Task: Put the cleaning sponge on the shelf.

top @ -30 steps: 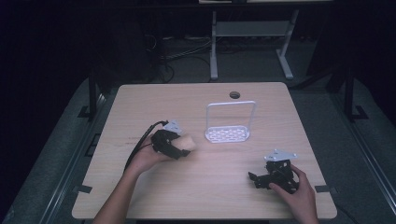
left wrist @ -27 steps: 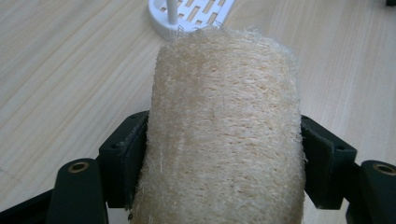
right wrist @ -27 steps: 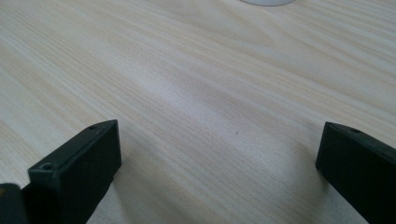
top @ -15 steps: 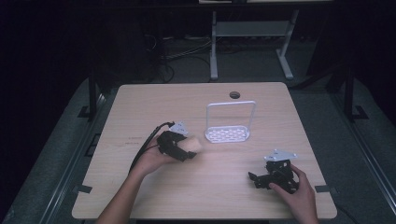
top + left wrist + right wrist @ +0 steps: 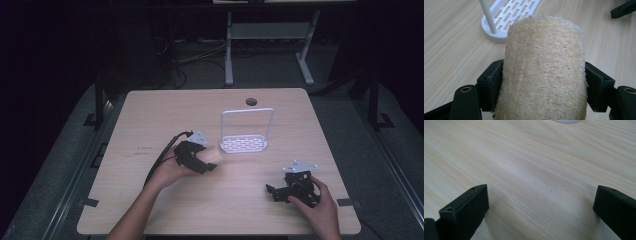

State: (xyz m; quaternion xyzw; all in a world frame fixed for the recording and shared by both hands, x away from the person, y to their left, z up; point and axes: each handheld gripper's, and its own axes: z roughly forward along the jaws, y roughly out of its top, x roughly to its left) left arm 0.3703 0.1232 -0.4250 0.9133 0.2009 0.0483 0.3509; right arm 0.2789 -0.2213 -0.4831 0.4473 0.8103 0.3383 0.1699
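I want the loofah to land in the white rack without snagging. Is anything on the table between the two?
Nothing visible: bare table lies between the loofah in the left tongs and the white rack.

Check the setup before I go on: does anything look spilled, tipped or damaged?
Nothing stands out. The white rack stands upright on the table, and the left claw grips an intact loofah.

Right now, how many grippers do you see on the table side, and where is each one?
2. The left gripper is near the white rack, clamped on a loofah. The right gripper is open at the table's near right corner.
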